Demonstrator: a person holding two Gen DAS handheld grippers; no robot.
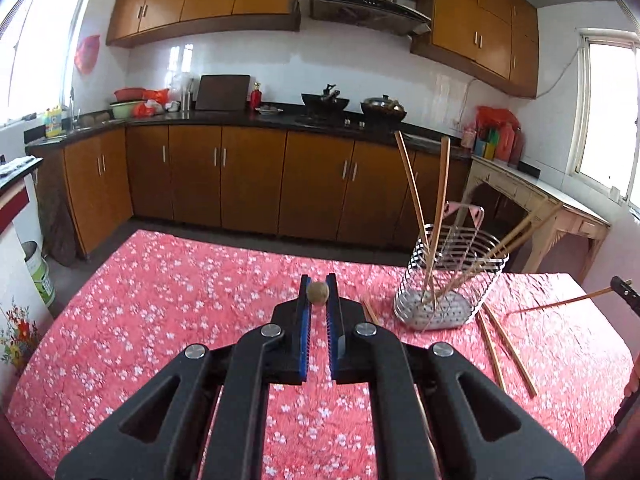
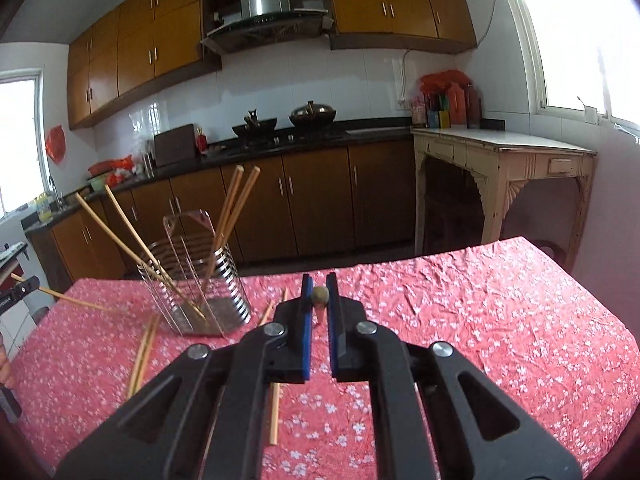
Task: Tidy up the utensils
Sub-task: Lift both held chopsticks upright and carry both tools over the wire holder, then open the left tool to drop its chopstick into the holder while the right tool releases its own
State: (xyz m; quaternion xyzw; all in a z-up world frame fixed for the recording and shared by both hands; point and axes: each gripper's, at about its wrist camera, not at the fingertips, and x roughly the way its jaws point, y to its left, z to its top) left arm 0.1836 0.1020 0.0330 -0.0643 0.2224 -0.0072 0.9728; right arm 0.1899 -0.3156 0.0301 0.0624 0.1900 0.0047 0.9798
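Note:
A steel wire utensil holder (image 1: 450, 280) stands on the red floral tablecloth and holds several wooden chopsticks (image 1: 412, 196); it also shows in the right wrist view (image 2: 196, 280). Loose chopsticks lie on the cloth beside it (image 1: 508, 348) (image 2: 142, 354). My left gripper (image 1: 318, 294) is shut on the end of a chopstick (image 1: 318, 293), which points at the camera. My right gripper (image 2: 319, 294) is shut on a chopstick end (image 2: 320, 296) the same way. Each gripper's tip with its chopstick shows at the edge of the other view (image 1: 622, 290) (image 2: 20, 290).
The table (image 1: 160, 300) has a front-left edge dropping to the floor. Brown kitchen cabinets (image 1: 248, 176) and a black counter with woks (image 1: 324, 102) run behind. A cream side table (image 2: 500, 160) stands at the right under a window.

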